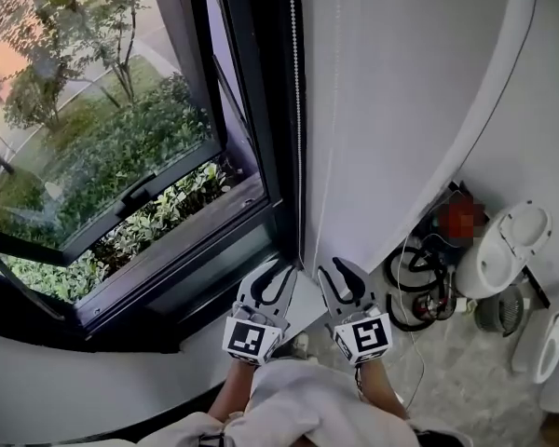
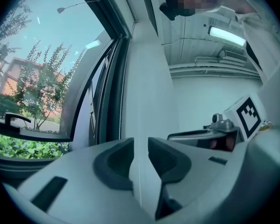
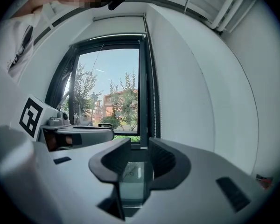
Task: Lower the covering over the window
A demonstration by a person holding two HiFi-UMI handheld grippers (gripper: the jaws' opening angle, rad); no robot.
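- The left gripper [image 2: 140, 146] has its jaws apart with nothing pressed between the pads. The gap frames the white wall [image 2: 149, 92]. A thin pale line runs up the wall in line with the gap, and I cannot tell whether it lies between the pads.
- The right gripper [image 3: 140, 148] also has its jaws apart and empty. Through the gap shows the dark bottom of the window frame [image 3: 143, 78].
- In the head view the two grippers sit side by side, close together, pointing at the frame's lower right corner.
- A bead chain [image 1: 293, 110] hangs upright along the frame's right post, just above the two grippers.
- The covering [image 3: 119, 35] shows only as a pale bar across the top of the window. Its long axis is level, and the glass below it is bare.
- The sash [image 1: 102, 222] is tilted outward, with its handle [image 1: 135, 194] on the lower rail and shrubs [image 1: 121, 147] beyond.
- To the right, on the floor [image 1: 466, 361], lie coiled cables [image 1: 415, 277] and white appliances [image 1: 498, 250], well apart from the window.
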